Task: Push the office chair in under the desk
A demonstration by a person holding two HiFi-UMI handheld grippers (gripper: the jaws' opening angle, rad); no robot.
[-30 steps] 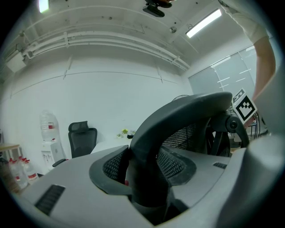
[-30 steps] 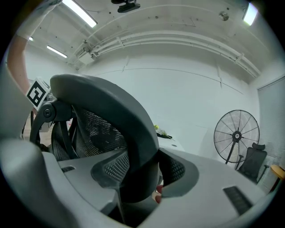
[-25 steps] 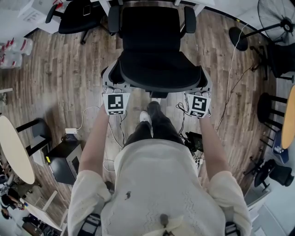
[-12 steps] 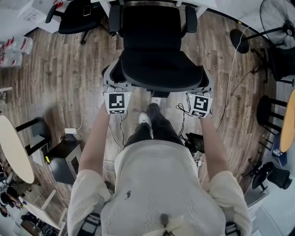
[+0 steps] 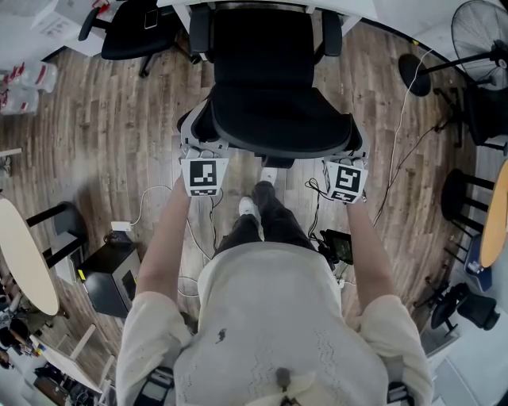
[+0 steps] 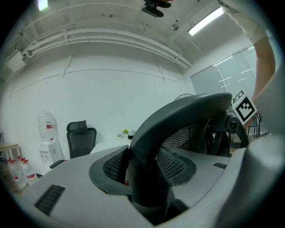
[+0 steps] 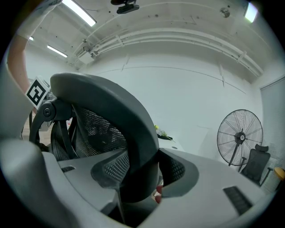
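office chair [image 5: 266,111] has its seat front right at the counter [image 5: 357,8] edge, backrest out on the person's side. left claw [image 5: 197,144] and right claw [image 5: 349,151] are each clamped on the backrest rim [image 6: 187,111], one per corner, and both grips look solid. risks as i see it: armrests [image 5: 200,28] sit level with the counter edge, so if they're too high they jam and the back tilts. an uneven push swivels the seat. floor cables [image 5: 202,230] just behind the chair base could catch the person's foot [image 5: 250,204]
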